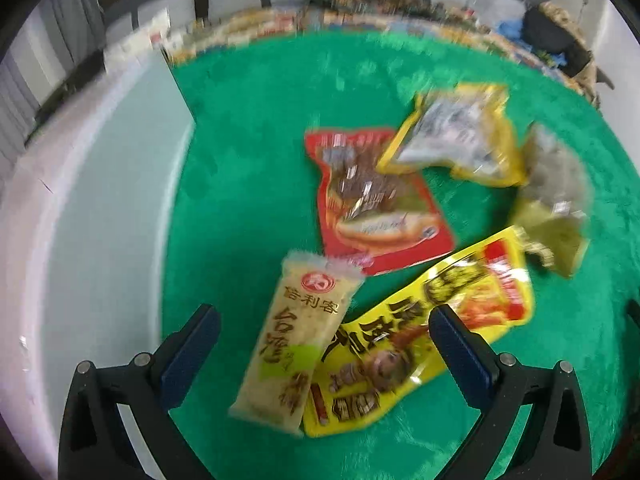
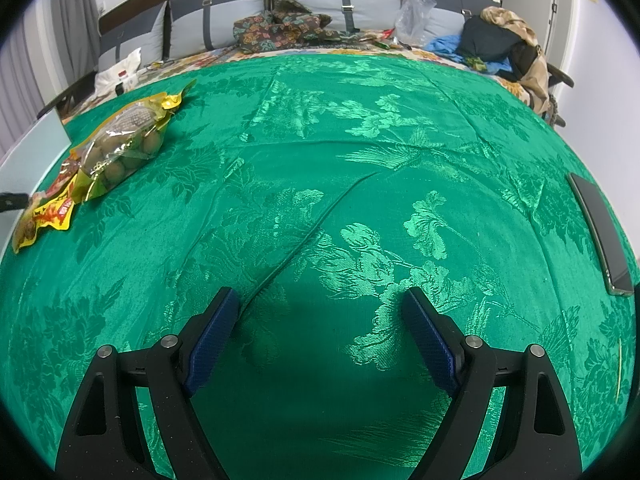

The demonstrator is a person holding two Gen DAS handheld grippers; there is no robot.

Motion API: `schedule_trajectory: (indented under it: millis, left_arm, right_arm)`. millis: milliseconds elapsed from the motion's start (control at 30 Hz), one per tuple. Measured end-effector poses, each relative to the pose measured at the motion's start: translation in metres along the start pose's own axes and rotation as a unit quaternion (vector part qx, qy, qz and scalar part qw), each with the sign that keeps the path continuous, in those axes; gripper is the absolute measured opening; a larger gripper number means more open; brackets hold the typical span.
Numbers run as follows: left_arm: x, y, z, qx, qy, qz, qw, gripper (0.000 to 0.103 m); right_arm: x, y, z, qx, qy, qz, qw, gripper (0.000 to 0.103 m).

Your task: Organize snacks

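Left gripper [image 1: 324,316]: jaws spread wide, holding nothing, poised above the near ends of two packets.
Right gripper [image 2: 320,312]: jaws wide apart and empty, over bare green cloth [image 2: 360,160] well away from the snacks.
Pale rice-bar packet [image 1: 292,344]: lies tilted between the left fingers, its edge overlapping the yellow packet [image 1: 416,344] just beside it.
Red packet [image 1: 372,200]: flat on the cloth beyond those two, its far corner under the yellow-rimmed clear pouch [image 1: 460,136].
Olive-gold pouch [image 1: 556,204]: to the right of the red one — blurred, contents hard to read.
Snack cluster: in the right wrist view it sits near the cloth's left edge, a clear bag of round brown pieces [image 2: 120,140] showing most plainly.
White board [image 1: 112,200]: along the cloth's left edge.
Dark phone [image 2: 600,232]: flat near the cloth's right edge.
Far edge: cushions [image 2: 224,12] and heaped clothing [image 2: 504,36] behind the cloth.
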State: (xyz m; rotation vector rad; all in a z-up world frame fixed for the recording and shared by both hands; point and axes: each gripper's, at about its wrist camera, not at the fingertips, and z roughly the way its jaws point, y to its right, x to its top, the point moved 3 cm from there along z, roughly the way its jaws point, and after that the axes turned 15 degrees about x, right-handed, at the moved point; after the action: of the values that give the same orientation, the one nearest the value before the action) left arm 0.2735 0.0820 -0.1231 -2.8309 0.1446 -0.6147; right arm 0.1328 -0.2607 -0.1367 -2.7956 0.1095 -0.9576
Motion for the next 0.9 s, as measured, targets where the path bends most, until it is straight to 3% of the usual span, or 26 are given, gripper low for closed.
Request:
schedule_trajectory:
  millis: [67, 100, 133, 167, 200, 300, 333, 500, 633, 667, 733, 767, 800, 900]
  left_arm:
    - [-0.002, -0.001, 0.003, -0.044, -0.005, -0.036, 0.9984, 0.099]
    - [-0.003, 0.0, 0.003, -0.059, -0.009, -0.054, 0.9968, 0.086]
    - [-0.005, 0.001, -0.001, -0.076, -0.005, -0.072, 0.9945, 0.08]
    - [-0.007, 0.004, -0.004, -0.074, -0.003, -0.075, 0.9944, 0.053]
    - [-0.009, 0.01, -0.01, -0.079, 0.003, -0.072, 0.9942, 0.044]
    - [-0.018, 0.039, -0.027, -0.147, -0.004, -0.07, 0.9866, 0.026]
    - [-0.023, 0.049, -0.033, -0.15, -0.002, -0.06, 0.9869, 0.024]
    - [-0.059, 0.112, -0.066, -0.169, 0.007, 0.006, 0.9855, 0.023]
    - [-0.07, 0.091, -0.079, -0.151, 0.022, -0.025, 0.988, 0.024]
    - [-0.073, 0.081, -0.081, -0.145, 0.027, -0.035, 0.9884, 0.027]
    - [-0.079, 0.055, -0.082, -0.129, 0.031, -0.062, 0.9892, 0.049]
    - [-0.081, 0.041, -0.08, -0.124, 0.03, -0.076, 0.9889, 0.066]
    - [-0.082, 0.029, -0.078, -0.123, 0.031, -0.086, 0.9882, 0.072]
    - [-0.088, 0.015, -0.077, -0.136, 0.028, -0.09, 0.9862, 0.073]
  right_arm:
    - [0.0, -0.001, 0.0, 0.0, 0.0, 0.0, 1.0, 0.087]
    - [0.0, -0.001, 0.0, 0.0, 0.0, 0.0, 1.0, 0.087]
    - [0.0, 0.0, 0.0, 0.0, 0.0, 0.0, 1.0, 0.087]
    - [0.0, 0.0, 0.0, 0.0, 0.0, 0.0, 1.0, 0.087]
    - [0.0, 0.0, 0.0, 0.0, 0.0, 0.0, 1.0, 0.087]
    - [0.001, -0.001, 0.0, -0.001, 0.0, 0.0, 1.0, 0.087]
    - [0.0, 0.0, 0.0, 0.0, 0.0, 0.0, 1.0, 0.087]
    - [0.0, 0.0, 0.0, 0.0, 0.0, 0.0, 1.0, 0.087]
    - [0.001, 0.0, 0.0, 0.0, 0.0, 0.0, 1.0, 0.087]
    - [0.0, 0.0, 0.0, 0.0, 0.0, 0.0, 1.0, 0.087]
    - [0.001, 0.0, 0.0, 0.0, 0.0, 0.0, 1.0, 0.087]
    - [0.001, 0.0, 0.0, 0.0, 0.0, 0.0, 1.0, 0.087]
    - [0.001, 0.0, 0.0, 0.0, 0.0, 0.0, 1.0, 0.087]
    - [0.0, 0.0, 0.001, 0.0, 0.0, 0.0, 1.0, 0.087]
